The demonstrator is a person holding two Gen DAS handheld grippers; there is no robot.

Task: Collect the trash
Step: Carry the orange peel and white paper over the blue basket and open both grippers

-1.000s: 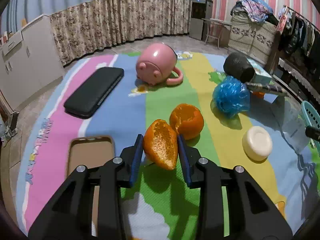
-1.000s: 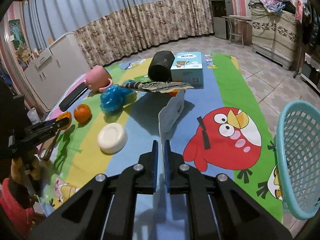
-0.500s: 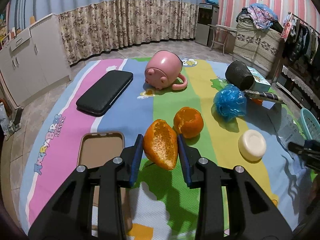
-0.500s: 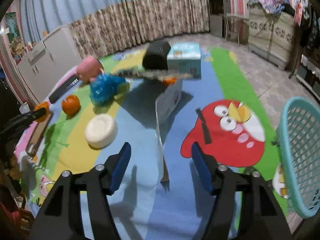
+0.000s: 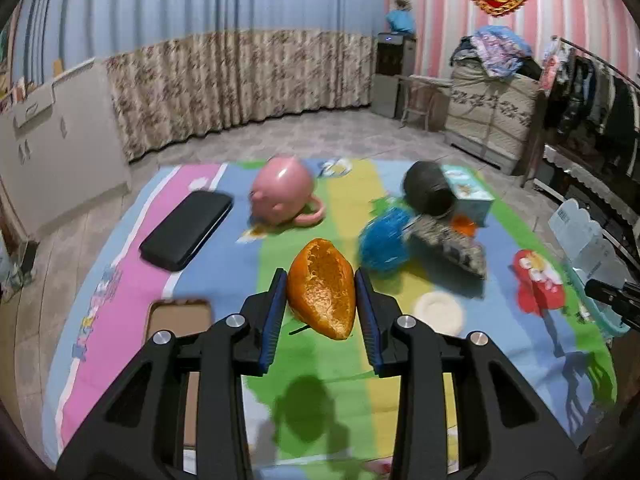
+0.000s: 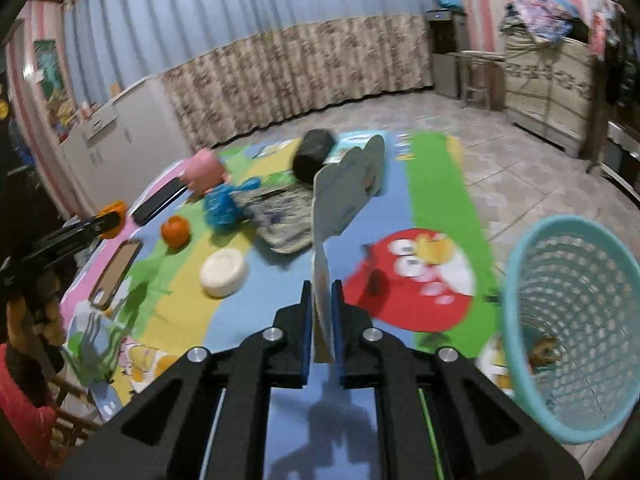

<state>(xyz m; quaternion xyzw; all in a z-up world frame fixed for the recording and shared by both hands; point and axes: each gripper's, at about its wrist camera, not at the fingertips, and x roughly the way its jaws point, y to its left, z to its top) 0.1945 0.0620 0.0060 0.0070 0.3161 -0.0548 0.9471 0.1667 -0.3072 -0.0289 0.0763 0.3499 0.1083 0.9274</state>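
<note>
Left gripper (image 5: 321,296) clamped on hollow orange peel half (image 5: 322,289). Right gripper (image 6: 322,312), jaws just closing, pinches thin white scalloped card (image 6: 338,200); shallow edge grip risks slipping short of the teal mesh plastic basket (image 6: 576,320), far right.

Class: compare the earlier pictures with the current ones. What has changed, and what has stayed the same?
The right tongs opened, then have just been closing again on the flat plastic packaging, now clamped. The left tongs lifted the orange peel higher, grip unchanged. The items on the mat stayed put.

Orange peel (image 5: 322,289) is hollow side up, off the mat. Pale scalloped card (image 6: 340,196) stands on edge. Teal mesh basket (image 6: 576,320) sits tilted at near right.
</note>
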